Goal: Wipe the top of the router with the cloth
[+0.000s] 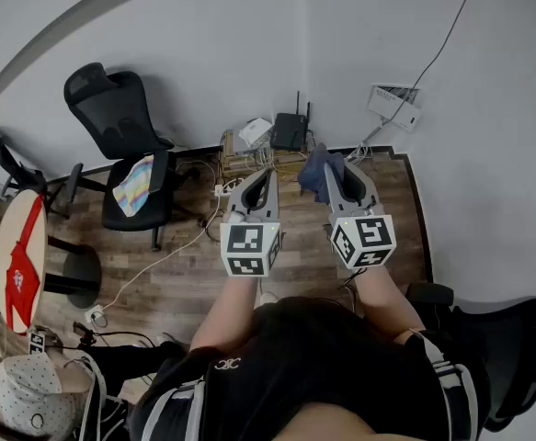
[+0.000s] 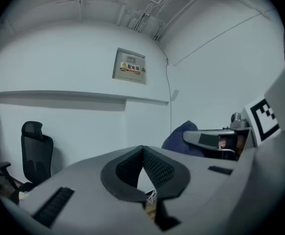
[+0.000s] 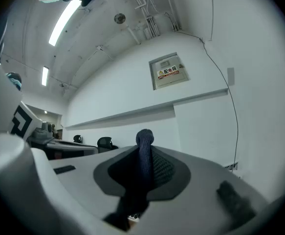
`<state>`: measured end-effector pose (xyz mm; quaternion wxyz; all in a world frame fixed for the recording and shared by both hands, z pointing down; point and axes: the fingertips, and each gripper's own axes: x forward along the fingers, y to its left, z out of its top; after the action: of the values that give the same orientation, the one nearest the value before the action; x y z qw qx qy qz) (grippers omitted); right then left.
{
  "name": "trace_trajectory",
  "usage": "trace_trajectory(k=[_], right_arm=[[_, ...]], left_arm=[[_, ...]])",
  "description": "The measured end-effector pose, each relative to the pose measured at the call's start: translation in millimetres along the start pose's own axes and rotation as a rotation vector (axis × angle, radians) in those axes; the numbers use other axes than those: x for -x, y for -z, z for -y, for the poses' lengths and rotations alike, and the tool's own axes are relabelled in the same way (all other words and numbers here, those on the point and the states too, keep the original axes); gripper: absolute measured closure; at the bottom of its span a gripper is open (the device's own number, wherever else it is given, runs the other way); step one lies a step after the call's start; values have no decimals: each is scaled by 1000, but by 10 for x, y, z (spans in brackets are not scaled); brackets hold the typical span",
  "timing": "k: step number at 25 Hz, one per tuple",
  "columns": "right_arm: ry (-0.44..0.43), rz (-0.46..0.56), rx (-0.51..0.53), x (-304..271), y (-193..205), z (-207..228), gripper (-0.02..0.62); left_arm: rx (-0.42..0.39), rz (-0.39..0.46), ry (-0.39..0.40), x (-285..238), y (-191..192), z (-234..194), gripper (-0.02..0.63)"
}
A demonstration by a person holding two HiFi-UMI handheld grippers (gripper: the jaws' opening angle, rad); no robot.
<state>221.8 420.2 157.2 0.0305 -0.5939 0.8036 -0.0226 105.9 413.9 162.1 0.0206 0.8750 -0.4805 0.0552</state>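
The router [image 1: 289, 131], black with two antennas pointing up, is seen only in the head view. It is placed at the right end of a low wooden stand [image 1: 245, 162] on the floor, close against the wall, and a white box [image 1: 256, 131] lies just beside it on the left.

The cloth [image 1: 315, 167], dark blue, is held up in the air on the near side of the router. It is clamped by the right hand-held gripper [image 1: 337, 167]. In the right gripper view a fold of the cloth is shown pressed between the two jaws and sticking up above them.

The left hand-held gripper [image 1: 266, 175] is held just beside the right one. In the left gripper view its jaws are seen closed together with nothing between them.

A wall box [image 2: 130, 66] with a yellow and red label is shown only by the two gripper views. An office chair [image 1: 120, 127] is seen only from the head, well to the left on the wooden floor [image 1: 185, 274].
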Motion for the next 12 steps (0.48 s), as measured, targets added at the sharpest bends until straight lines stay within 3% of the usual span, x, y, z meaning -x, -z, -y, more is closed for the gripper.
trace_trajectory(k=[12], right_arm=[[16, -20, -11, -211, 87, -145, 528]], left_arm=[[6, -17, 28, -23, 56, -216, 603]])
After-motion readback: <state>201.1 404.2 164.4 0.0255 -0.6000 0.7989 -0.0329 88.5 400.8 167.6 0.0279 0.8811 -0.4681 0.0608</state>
